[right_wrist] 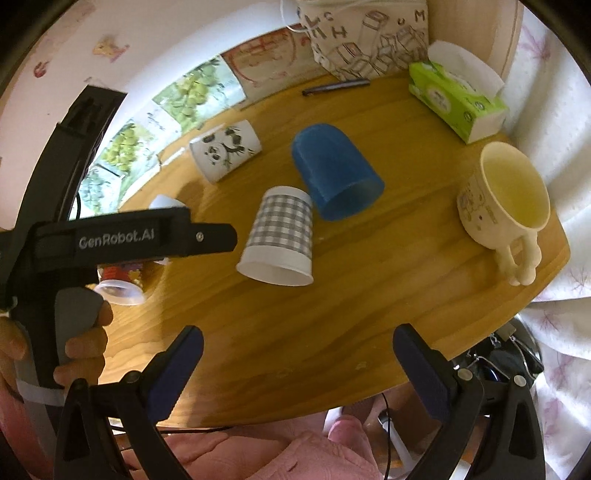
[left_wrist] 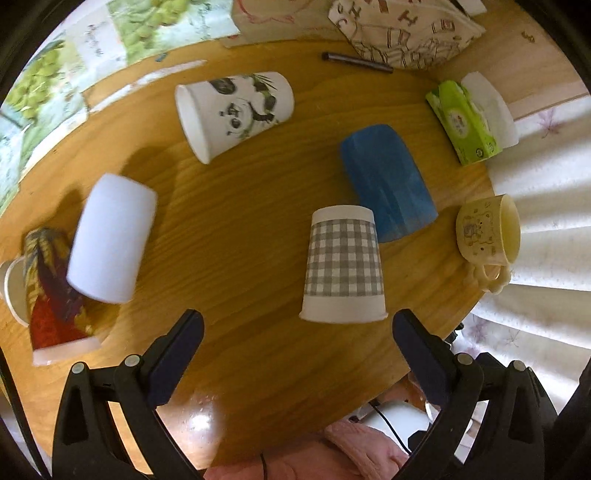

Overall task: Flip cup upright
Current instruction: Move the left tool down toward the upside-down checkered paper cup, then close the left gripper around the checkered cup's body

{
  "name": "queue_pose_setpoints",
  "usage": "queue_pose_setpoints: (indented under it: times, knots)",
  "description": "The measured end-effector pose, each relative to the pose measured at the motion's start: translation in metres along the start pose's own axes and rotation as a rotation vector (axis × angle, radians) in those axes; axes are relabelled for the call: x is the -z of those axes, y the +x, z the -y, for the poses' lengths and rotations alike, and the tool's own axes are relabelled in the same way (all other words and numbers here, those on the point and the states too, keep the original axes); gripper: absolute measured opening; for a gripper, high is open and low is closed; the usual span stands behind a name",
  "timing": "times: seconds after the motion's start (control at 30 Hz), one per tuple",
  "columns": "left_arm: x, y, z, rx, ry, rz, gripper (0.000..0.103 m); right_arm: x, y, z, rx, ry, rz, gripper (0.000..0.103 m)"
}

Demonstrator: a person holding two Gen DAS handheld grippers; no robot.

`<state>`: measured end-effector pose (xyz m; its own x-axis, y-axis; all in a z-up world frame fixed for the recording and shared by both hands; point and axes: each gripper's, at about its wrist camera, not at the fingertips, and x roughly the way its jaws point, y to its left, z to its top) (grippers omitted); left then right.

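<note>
Several cups sit on a round wooden table (left_wrist: 240, 221). A grey-checked paper cup (left_wrist: 343, 266) (right_wrist: 280, 236) stands upside down near the front. A blue plastic cup (left_wrist: 388, 184) (right_wrist: 336, 173) stands upside down behind it. A panda-print cup (left_wrist: 232, 110) (right_wrist: 225, 151) lies on its side. A plain white cup (left_wrist: 110, 240) and a red patterned cup (left_wrist: 51, 295) (right_wrist: 122, 284) stand upside down at the left. A cream mug (left_wrist: 487, 232) (right_wrist: 502, 199) stands upright at the right edge. My left gripper (left_wrist: 295, 328) is open and empty just before the checked cup. My right gripper (right_wrist: 295, 343) is open and empty above the front edge.
A green tissue box (left_wrist: 465, 122) (right_wrist: 454, 99), a dark pen (left_wrist: 354, 61) (right_wrist: 336, 86) and a printed cloth bag (left_wrist: 406, 33) (right_wrist: 365, 37) lie at the back. Fruit pictures (left_wrist: 44, 92) line the wall. The left gripper's body (right_wrist: 122, 240) reaches in from the left in the right wrist view.
</note>
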<state>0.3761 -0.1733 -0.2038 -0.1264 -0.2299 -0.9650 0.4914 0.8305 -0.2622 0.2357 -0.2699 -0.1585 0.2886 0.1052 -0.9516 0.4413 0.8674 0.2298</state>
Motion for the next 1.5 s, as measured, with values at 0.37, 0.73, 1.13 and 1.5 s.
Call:
queue_pose_setpoints:
  times: [0.37, 0.73, 1.13, 1.5]
  knots:
    - [-0.016, 0.033, 0.011, 0.043, 0.031, -0.100, 0.102, 0.000, 0.012, 0.009, 0.043, 0.024, -0.039, 0.103]
    - [-0.025, 0.056, 0.015, 0.050, 0.031, -0.147, 0.091, 0.006, 0.012, 0.023, 0.069, 0.085, -0.052, 0.103]
    - [-0.024, 0.067, 0.024, 0.036, 0.058, -0.163, 0.074, 0.013, 0.012, 0.023, 0.077, 0.096, -0.057, 0.103]
    - [-0.015, 0.064, 0.022, 0.001, 0.114, -0.134, 0.070, 0.025, 0.008, 0.022, 0.084, 0.088, -0.049, 0.103]
